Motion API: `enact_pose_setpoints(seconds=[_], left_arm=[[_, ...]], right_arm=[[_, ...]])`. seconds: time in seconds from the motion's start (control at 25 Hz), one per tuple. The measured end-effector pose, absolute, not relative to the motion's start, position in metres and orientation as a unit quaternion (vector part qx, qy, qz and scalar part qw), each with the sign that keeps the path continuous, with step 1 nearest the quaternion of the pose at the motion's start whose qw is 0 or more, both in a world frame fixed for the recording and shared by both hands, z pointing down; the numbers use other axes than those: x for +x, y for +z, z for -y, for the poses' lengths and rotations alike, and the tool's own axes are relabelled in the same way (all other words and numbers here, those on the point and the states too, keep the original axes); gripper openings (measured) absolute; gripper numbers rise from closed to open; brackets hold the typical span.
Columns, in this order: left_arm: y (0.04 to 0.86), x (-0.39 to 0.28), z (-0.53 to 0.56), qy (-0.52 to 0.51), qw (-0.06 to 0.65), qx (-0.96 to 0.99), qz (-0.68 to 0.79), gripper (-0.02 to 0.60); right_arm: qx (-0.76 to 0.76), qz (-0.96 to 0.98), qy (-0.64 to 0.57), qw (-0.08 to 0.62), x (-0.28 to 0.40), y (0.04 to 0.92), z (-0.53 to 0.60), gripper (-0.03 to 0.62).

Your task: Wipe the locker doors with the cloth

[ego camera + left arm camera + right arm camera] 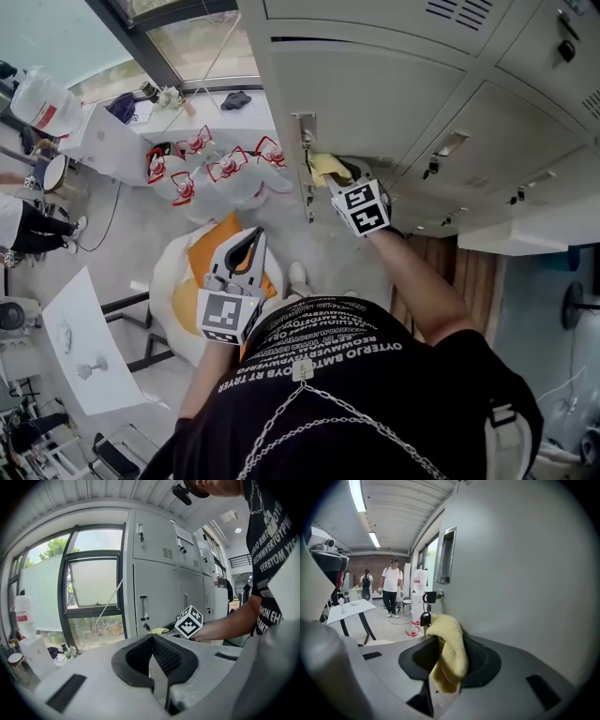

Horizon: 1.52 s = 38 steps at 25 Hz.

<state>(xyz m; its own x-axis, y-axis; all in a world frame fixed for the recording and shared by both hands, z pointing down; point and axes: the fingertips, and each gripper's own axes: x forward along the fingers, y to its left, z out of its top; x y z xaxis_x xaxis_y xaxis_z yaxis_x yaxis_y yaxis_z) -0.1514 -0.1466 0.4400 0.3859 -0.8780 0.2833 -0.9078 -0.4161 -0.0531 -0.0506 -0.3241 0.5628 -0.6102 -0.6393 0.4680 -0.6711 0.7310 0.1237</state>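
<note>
The grey locker door (375, 103) fills the upper right of the head view. My right gripper (335, 174) is shut on a yellow cloth (326, 166) and holds it against the door just beside the recessed handle (304, 150). In the right gripper view the cloth (449, 651) hangs folded out of the jaws, close to the door (525, 573), the handle (446, 555) and a key in its lock (427, 597). My left gripper (251, 239) is held low near my body, shut and empty. Its own view faces the lockers (157, 588).
Several water jugs with red caps (225, 169) stand on the floor left of the lockers. An orange and white cushion (202, 267) lies below them, a white table (84, 347) at the lower left. Two people (391, 592) stand far down the room.
</note>
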Motion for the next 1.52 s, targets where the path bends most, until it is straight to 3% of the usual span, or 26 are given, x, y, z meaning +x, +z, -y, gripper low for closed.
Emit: enact_pose_setpoints(seconds=[0.64,0.92,1.2,1.52], left_arm=[[0.438,-0.110,0.159,0.117,0.052,0.850,0.511,0.006],[0.435,-0.086,0.161,0.113,0.048,0.854,0.506,0.006],[0.429,-0.062,0.164,0.111,0.042,0.859,0.498,0.006],[0.390,-0.038,0.162,0.087,0.006,0.867,0.491,0.006]], right_arm=[[0.456,0.847,0.100,0.254,0.093,0.588,0.337,0.120],[0.463,0.841,0.103,0.259,0.123,0.588,0.328,0.118],[0.438,0.870,0.080,0.212,0.125,0.542,0.290,0.118],[0.428,0.895,0.001,0.123,0.128,0.416,0.249,0.118]])
